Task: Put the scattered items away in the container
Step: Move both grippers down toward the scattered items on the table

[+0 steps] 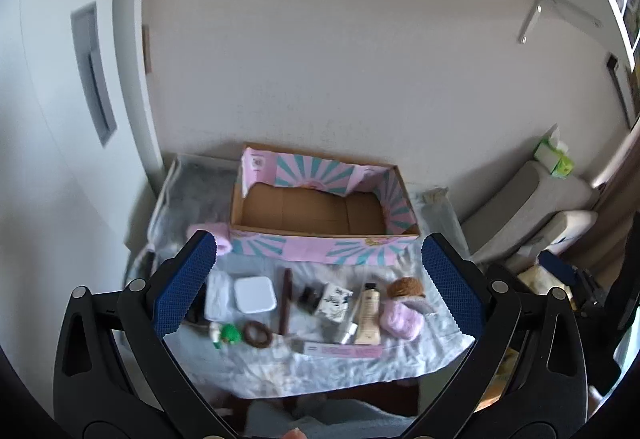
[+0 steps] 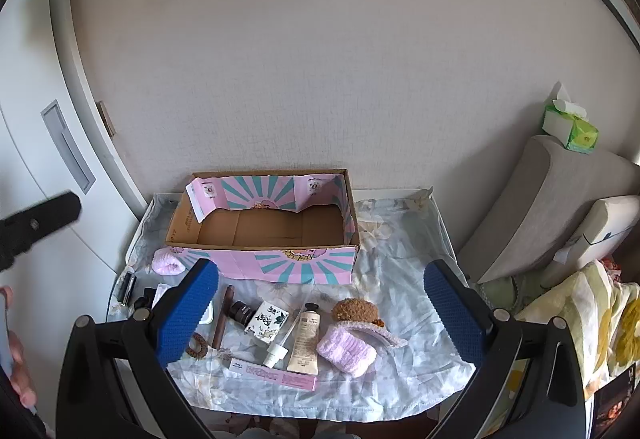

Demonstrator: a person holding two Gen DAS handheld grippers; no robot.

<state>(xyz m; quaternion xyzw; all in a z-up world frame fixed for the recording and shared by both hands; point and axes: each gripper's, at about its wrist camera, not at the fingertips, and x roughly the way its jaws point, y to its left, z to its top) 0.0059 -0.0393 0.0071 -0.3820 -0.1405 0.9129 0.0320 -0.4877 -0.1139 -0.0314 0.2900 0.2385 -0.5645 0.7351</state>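
left wrist view: left gripper [image 1: 319, 291] jaws spread wide, empty, above the table [image 1: 360, 363]; the box [image 1: 320, 239] sits at the back, long axis across. right wrist view: right gripper [image 2: 320, 315] released too; cream tube [image 2: 306, 339] cap points toward the box, print unreadable.

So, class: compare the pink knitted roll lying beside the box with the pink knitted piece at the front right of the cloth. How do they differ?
The pink roll by the box lies at the back left, close against the cardboard box; the front pink piece lies near the cloth's front edge, right of the hand cream tube. The roll looks paler and smaller; the front piece looks more lilac and bulkier. Both are soft, ribbed and still outside the box.
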